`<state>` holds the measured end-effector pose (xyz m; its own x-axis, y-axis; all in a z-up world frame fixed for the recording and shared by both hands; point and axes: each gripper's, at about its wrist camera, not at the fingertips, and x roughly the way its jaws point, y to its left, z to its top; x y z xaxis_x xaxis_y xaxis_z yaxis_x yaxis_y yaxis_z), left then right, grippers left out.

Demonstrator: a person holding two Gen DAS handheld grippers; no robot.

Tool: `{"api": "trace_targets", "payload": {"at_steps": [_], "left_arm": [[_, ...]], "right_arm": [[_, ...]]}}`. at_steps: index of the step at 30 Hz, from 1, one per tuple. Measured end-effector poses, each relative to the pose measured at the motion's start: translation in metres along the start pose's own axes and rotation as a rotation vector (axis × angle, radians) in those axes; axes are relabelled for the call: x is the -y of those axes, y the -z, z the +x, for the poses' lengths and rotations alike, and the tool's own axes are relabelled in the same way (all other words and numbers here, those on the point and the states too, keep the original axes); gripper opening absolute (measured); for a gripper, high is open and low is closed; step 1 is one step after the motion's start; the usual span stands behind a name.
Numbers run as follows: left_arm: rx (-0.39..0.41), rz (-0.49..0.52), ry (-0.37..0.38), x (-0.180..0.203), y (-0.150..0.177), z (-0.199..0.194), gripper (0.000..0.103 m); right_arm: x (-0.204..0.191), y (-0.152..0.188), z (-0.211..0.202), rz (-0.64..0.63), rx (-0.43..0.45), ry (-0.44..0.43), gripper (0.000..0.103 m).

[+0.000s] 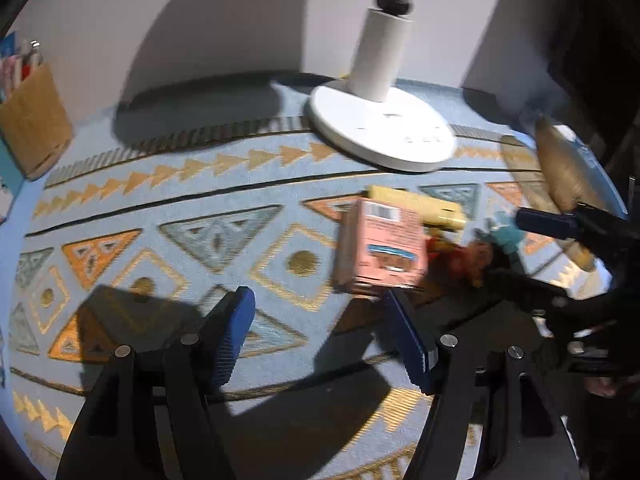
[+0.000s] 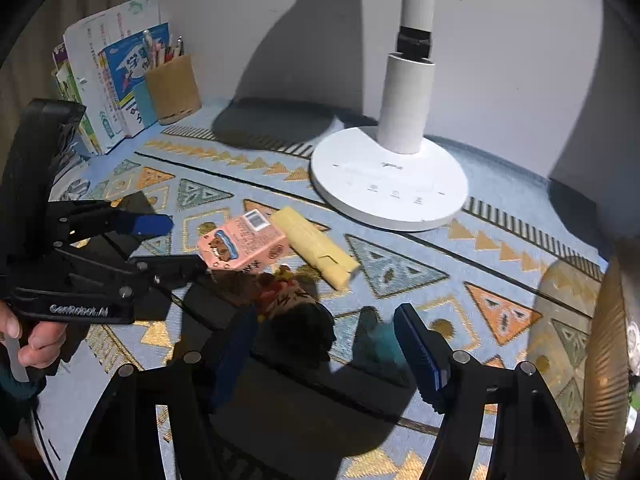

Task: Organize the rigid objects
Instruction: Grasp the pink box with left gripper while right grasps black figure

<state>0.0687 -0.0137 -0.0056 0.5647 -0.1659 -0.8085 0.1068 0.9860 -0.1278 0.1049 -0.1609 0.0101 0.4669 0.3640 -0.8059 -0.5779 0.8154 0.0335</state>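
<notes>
**Right wrist view: both grippers crowding one small pile**

Left wrist camera shows my left gripper (image 1: 320,336) spread wide and holding nothing, with its right pad just beside the pink carton (image 1: 382,248). From the right wrist, my right gripper (image 2: 324,344) is also wide open and empty, hanging over a dark, shadowed wrapper or toy (image 2: 292,304) I can't identify.

The carton lies on the patterned cloth (image 2: 400,268), touching the yellow box (image 2: 314,246) behind it, both in front of the white lamp base (image 2: 390,184).

Risks as I read them: the carton is near my left pad's edge, so closing now could clip a corner and spin it into the yellow box. Both tools converge on the same heap; they may collide. Blur suggests I'm moving fast, too.
</notes>
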Motion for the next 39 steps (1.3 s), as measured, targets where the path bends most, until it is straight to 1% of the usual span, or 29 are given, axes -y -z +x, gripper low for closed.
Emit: {"api": "trace_targets", "payload": {"at_steps": [1,3,6,8,10,12,13,14,18,20,21,22,24,26,29,32,34,37,39], "left_arm": [[0.006,0.026,0.012,0.007,0.000,-0.001,0.066],[0.010,0.067,0.011,0.017,-0.001,-0.001,0.066],[-0.005,0.122,0.011,0.031,-0.005,0.008,0.065],[-0.007,0.137,-0.005,0.033,-0.008,0.014,0.065],[-0.010,0.134,-0.006,0.032,-0.011,0.018,0.065],[-0.008,0.124,0.013,0.031,-0.013,0.019,0.065],[-0.007,0.117,0.022,0.030,-0.014,0.018,0.065],[-0.007,0.111,0.029,0.030,-0.015,0.019,0.065],[-0.005,0.113,0.034,0.036,-0.018,0.022,0.065],[-0.005,0.127,0.047,0.042,-0.018,0.022,0.055],[-0.004,0.136,0.037,0.045,-0.018,0.022,0.050],[-0.004,0.146,0.022,0.047,-0.017,0.021,0.038],[0.001,0.157,-0.003,0.051,-0.015,0.016,0.037],[0.020,0.154,0.007,0.054,-0.009,0.004,0.037],[0.046,0.155,0.014,0.058,0.009,-0.018,0.037],[0.052,0.131,0.013,0.055,0.029,-0.031,0.037],[0.042,0.108,0.007,0.051,0.040,-0.031,0.037],[0.027,0.072,0.014,0.047,0.051,-0.028,0.037],[0.051,0.076,0.002,0.049,0.055,-0.031,0.037]], "right_arm": [[-0.001,0.000,0.002,-0.004,-0.004,-0.002,0.069],[-0.003,0.001,0.005,-0.015,-0.012,0.000,0.069],[-0.007,0.002,0.009,-0.033,-0.019,-0.005,0.068],[-0.008,0.002,0.012,-0.036,-0.027,-0.005,0.061],[-0.008,0.003,0.017,-0.035,-0.042,-0.015,0.053],[-0.007,0.005,0.020,-0.027,-0.055,-0.025,0.041],[-0.006,0.005,0.021,-0.021,-0.052,-0.019,0.039],[-0.006,0.006,0.021,-0.016,-0.046,-0.017,0.035],[-0.005,0.009,0.016,0.013,-0.040,-0.018,0.035],[-0.005,0.013,0.010,0.019,-0.037,-0.007,0.034],[-0.005,0.015,0.006,0.024,-0.035,-0.002,0.034],[-0.005,0.018,0.001,0.032,-0.031,0.002,0.034],[-0.004,0.025,-0.010,0.051,-0.022,0.002,0.034],[-0.004,0.033,-0.023,0.067,-0.012,0.016,0.034],[-0.002,0.051,-0.041,0.100,-0.011,0.040,0.034],[-0.003,0.073,-0.056,0.132,-0.016,0.072,0.034],[-0.005,0.087,-0.061,0.147,-0.027,0.096,0.034],[-0.007,0.100,-0.061,0.175,-0.049,0.079,0.034],[-0.009,0.105,-0.064,0.182,-0.045,0.086,0.034]]}}
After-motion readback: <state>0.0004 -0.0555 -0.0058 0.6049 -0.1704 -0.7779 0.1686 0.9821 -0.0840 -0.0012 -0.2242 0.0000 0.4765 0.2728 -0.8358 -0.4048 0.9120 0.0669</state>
